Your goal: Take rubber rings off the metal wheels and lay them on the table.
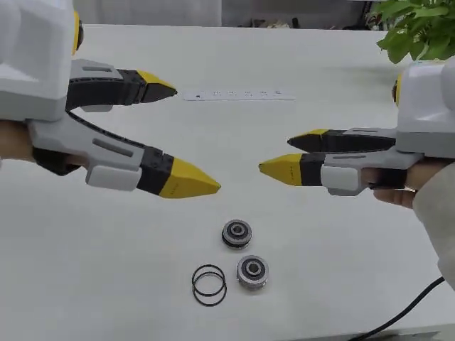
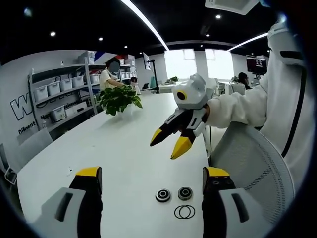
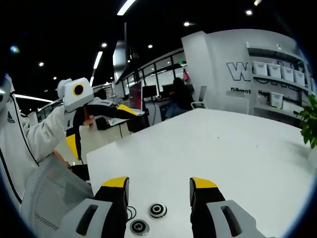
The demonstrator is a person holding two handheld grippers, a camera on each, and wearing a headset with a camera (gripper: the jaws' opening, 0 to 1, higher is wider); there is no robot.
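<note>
White left gripper [image 1: 195, 138] and right gripper [image 1: 276, 155] with black bands and yellow tips; white table [image 1: 92, 284]; silver metal wheels [image 1: 237, 234] with dark centres; plain black rubber rings [image 1: 209, 284]; green-leaved plant [image 1: 419, 28]; black cable [image 1: 405, 312]; white sleeve [image 1: 437, 213]

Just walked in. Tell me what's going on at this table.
A person holds the left gripper and the right gripper above a white table. Both have their jaws open and nothing between them. Below them sit two metal wheels, the far wheel and the near wheel. Two thin black rubber rings lie overlapped on the table beside the near wheel, so some are already off. Whether either wheel still carries a ring is too small to tell.
</note>
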